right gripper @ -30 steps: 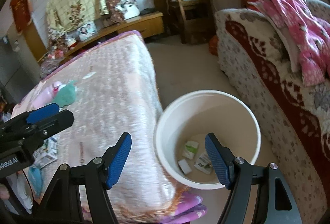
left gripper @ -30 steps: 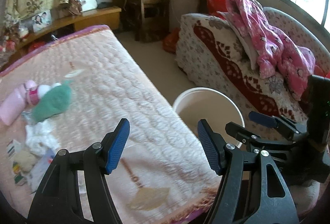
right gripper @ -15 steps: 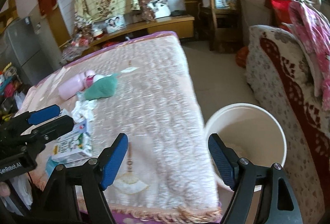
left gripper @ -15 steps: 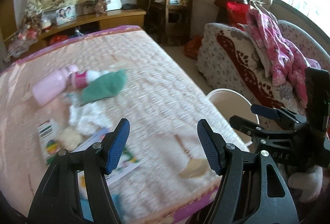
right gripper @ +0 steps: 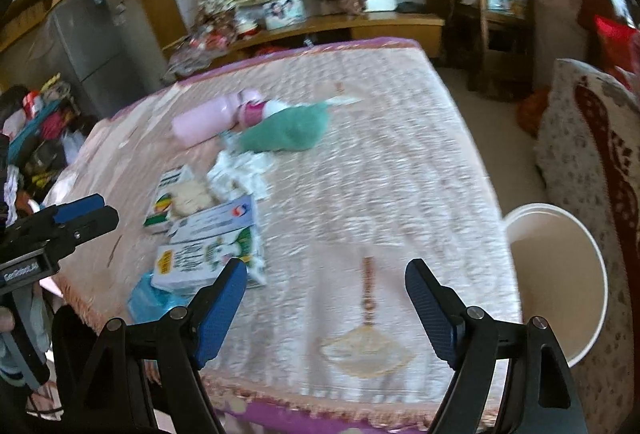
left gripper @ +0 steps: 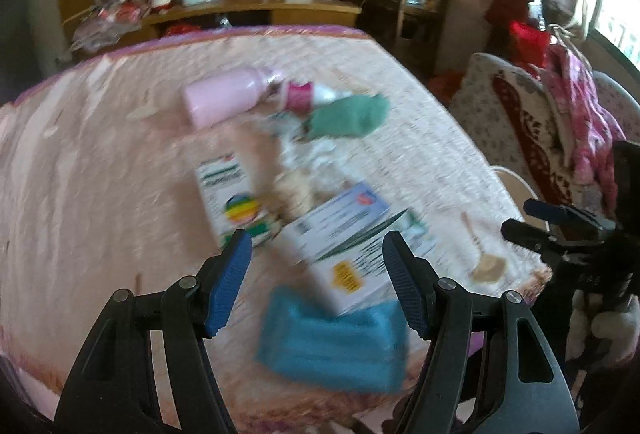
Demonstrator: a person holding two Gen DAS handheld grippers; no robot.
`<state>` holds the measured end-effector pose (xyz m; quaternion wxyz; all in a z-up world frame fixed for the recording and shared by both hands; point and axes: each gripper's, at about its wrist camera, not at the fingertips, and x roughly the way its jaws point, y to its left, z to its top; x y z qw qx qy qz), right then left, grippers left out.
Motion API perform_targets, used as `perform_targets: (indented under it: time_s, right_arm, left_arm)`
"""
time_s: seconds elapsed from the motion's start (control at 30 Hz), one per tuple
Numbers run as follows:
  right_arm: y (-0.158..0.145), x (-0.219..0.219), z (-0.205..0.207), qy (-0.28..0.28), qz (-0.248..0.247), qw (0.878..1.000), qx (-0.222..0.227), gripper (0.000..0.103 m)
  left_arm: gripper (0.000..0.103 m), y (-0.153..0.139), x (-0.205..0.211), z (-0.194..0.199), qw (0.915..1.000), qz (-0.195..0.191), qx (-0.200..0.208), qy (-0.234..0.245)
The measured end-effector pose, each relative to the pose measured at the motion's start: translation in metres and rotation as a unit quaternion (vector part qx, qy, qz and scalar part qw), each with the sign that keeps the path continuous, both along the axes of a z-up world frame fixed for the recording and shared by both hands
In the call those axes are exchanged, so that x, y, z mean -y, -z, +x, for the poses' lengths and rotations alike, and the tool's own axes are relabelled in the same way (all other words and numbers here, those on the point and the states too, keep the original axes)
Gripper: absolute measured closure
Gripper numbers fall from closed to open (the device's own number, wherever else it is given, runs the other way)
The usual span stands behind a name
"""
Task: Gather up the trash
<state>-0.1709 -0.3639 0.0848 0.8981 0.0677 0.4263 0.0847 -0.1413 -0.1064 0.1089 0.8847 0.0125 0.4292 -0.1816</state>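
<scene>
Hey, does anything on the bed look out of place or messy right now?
Yes. A pile of clutter sits on the pink bedspread: a pink bottle lying on its side, a crumpled green cloth, wadded white tissue, cartons lying askew, and a blue pack at the edge.

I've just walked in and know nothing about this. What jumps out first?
A pile of litter sits on the pink quilted bed cover: a pink bottle, a green cloth, cartons and a blue face mask near the edge. A white bucket stands on the floor beside the bed.
</scene>
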Motion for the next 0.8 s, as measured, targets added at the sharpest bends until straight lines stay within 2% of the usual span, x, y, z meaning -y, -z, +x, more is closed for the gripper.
perform_targets:
  time_s: [0.27, 0.4, 0.57, 0.8]
  right_arm:
    - [0.017, -0.032, 0.008, -0.032, 0.000, 0.999, -0.025, 0.024]
    - [0.020, -0.041, 0.011, -0.041, -0.003, 0.999, -0.031, 0.024]
    - [0.020, -0.053, 0.018, -0.052, -0.011, 0.998, -0.033, 0.023]
    - [0.022, -0.066, 0.032, -0.061, -0.015, 0.997, -0.041, 0.023]
  left_arm:
    - [0.036, 0.035, -0.034, -0.017, 0.9987, 0.002, -0.052, -0.004]
    - [0.036, 0.045, -0.042, -0.016, 0.9980, 0.010, -0.060, -0.015]
    - [0.036, 0.045, -0.053, 0.007, 0.9978, 0.008, -0.051, -0.042]
    - [0.036, 0.049, -0.059, 0.061, 0.9954, -0.002, -0.046, -0.084]
